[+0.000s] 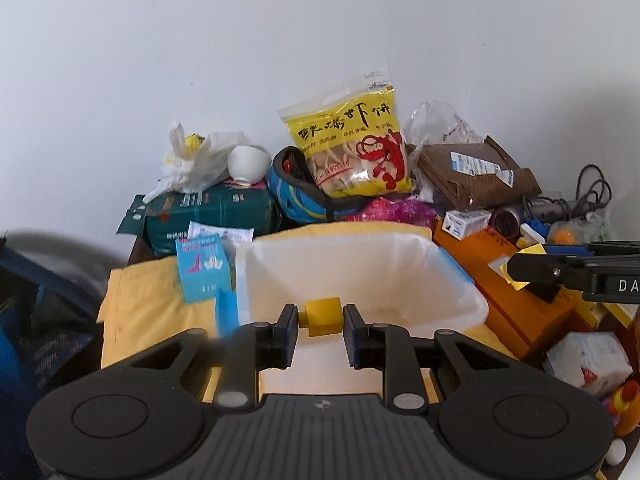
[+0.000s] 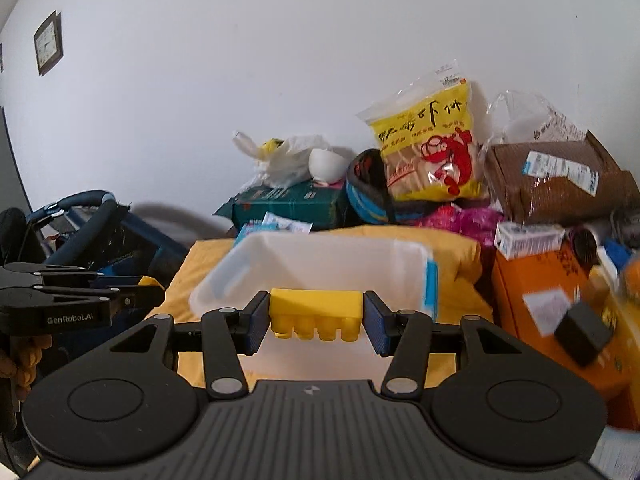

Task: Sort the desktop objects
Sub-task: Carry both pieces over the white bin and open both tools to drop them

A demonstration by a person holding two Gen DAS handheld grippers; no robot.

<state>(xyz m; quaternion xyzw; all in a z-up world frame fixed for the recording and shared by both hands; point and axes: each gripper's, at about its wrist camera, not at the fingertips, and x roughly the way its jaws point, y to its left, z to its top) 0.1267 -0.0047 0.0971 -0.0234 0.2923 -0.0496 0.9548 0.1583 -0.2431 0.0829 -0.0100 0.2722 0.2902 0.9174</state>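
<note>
Both grippers carry yellow toy bricks: my left gripper [image 1: 320,317] pinches a small yellow block [image 1: 323,315] in narrow jaws; my right gripper [image 2: 316,314] clamps a long studded brick [image 2: 316,314] at its ends, jaws about half spread. Each hangs above the near rim of the white bin [image 1: 362,276]; I judge neither brick is dropped yet, the bin looks empty, and clutter along the desk's back edge remains unsorted.

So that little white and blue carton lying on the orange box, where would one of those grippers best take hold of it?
Across its two long sides, coming down from above. The white and blue carton lies flat on the orange box, its top face bare. It looks narrow enough for the jaws, though clutter crowds its far side. Both grippers already hold yellow blocks.
</note>
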